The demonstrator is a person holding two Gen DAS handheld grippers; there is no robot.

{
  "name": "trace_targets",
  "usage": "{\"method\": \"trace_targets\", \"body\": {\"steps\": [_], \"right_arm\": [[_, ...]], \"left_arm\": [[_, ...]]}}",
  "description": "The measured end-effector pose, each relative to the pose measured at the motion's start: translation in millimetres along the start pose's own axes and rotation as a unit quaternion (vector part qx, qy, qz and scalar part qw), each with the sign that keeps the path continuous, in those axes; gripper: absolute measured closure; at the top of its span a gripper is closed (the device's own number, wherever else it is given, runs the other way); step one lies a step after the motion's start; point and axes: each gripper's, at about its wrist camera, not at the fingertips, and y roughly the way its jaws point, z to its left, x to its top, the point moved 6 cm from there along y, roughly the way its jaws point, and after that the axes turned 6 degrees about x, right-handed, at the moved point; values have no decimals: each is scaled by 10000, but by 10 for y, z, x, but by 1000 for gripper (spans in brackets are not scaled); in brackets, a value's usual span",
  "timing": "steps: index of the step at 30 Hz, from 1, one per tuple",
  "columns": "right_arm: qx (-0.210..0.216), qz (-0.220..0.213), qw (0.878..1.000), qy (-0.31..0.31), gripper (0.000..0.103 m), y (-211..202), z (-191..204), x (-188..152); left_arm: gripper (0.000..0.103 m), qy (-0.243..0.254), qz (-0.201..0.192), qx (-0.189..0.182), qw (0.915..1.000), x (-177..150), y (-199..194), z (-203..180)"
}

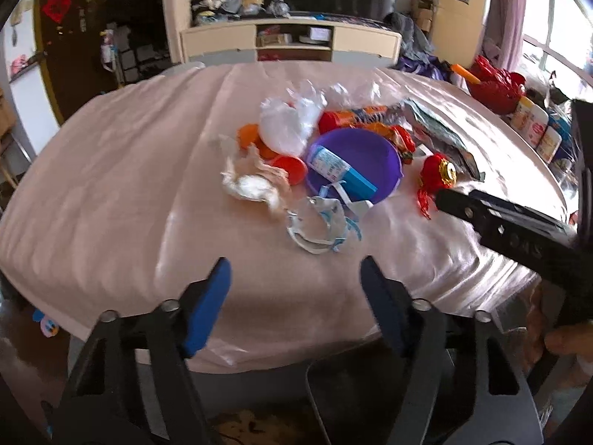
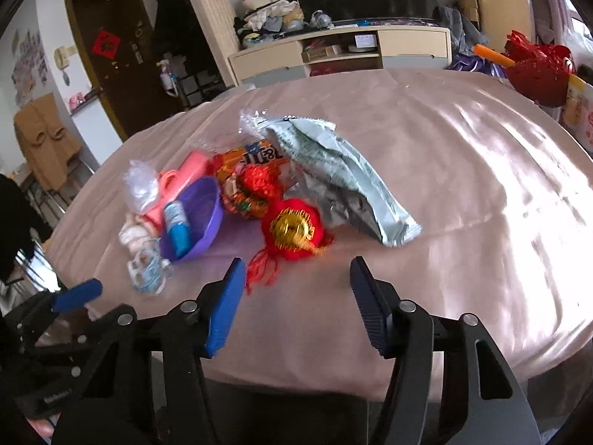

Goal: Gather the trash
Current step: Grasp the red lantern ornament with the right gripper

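1. Looking across a cluttered room to a tabletop (image 2: 463,170) under a glossy pink cloth, trash heaped near its middle.
2. Lying nearest the right hand-held gripper (image 2: 298,289): a red ornament (image 2: 292,231), probably light and soft; gripping its round body likely safer than the loose tassel.
3. Sitting beside it, a pale foil bag (image 2: 344,185), likely crinkly and slippery; pinching a flat edge seems best.
4. Resting in a purple bowl (image 1: 367,155), a blue tube (image 1: 339,170); crumpled tissue (image 1: 252,181) and a torn wrapper (image 1: 318,230) lying just beside, all probably feather-light.
5. Hovering empty with jaws spread wide, both the right one and the left hand-held gripper (image 1: 294,285).
6. Crowding the pile, risking a double pick-up.
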Motion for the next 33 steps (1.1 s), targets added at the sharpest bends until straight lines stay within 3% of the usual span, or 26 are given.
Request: {"method": "trace_targets", "body": {"steps": [2, 10, 11, 13, 14, 20, 33], "right_arm": [[8, 14, 10000, 15, 47, 33, -16, 51], [-52, -1, 10000, -82, 48, 185, 13, 189], [-40, -2, 10000, -87, 49, 186, 22, 187], [6, 29, 9999, -120, 64, 187, 38, 180], [19, 31, 9999, -131, 64, 188, 42, 183], [136, 34, 9997, -221, 65, 70, 128, 135], [151, -165, 9989, -407, 65, -692, 288, -166]], "left_arm": [[47, -2, 41, -91, 9999, 19, 49, -23], [50, 42, 34, -220, 9997, 148, 203, -151], [56, 42, 30, -215, 9998, 146, 203, -144], [69, 44, 43, -195, 9998, 181, 216, -141], [78, 33, 58, -240, 9997, 186, 215, -146], [94, 101, 41, -269, 9996, 151, 120, -155], [98, 77, -244, -365, 9990, -196, -536, -249]]}}
